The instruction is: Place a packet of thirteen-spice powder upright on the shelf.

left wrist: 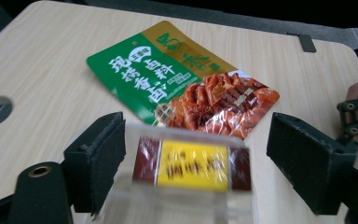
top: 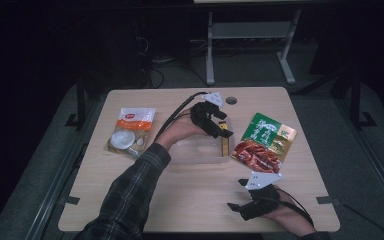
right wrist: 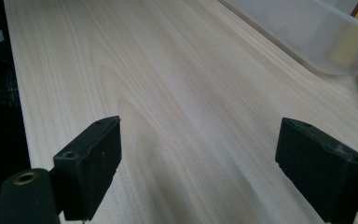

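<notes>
Left gripper (left wrist: 193, 172) gapes astride yellow packet (left wrist: 193, 166) leaning in tub (left wrist: 177, 205); centre it, then close; right gripper (right wrist: 214, 172) wide, empty.

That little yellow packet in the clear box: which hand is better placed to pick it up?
Left, probably. The left gripper hangs open right over the yellow packet in the clear box, while the right gripper sits open near the table's front edge.
</notes>
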`<state>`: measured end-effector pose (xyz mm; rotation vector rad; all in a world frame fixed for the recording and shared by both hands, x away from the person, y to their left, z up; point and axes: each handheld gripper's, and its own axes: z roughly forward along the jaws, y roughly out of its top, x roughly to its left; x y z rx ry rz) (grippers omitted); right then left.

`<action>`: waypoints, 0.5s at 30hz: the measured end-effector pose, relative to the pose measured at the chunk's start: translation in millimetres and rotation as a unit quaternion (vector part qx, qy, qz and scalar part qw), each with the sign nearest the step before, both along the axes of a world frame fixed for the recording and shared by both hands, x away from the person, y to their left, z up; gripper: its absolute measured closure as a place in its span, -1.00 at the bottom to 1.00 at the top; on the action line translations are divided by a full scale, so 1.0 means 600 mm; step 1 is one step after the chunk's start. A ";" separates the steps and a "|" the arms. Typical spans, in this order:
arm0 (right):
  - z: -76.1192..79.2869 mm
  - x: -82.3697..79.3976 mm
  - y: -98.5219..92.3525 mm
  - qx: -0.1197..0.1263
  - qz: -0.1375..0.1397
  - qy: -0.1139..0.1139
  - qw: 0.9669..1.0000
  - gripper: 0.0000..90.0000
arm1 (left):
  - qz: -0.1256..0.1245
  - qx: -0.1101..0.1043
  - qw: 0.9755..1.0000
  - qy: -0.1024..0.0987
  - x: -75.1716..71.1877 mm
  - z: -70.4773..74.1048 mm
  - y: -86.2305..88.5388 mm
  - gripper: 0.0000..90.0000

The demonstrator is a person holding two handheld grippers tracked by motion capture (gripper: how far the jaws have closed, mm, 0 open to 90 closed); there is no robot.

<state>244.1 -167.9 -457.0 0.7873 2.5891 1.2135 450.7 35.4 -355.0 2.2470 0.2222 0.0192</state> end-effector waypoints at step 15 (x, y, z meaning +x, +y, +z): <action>-0.001 0.003 -0.002 -0.012 -0.010 0.006 1.000 -0.72 | 0.055 0.012 0.998 -0.009 -0.065 0.023 0.113 -0.60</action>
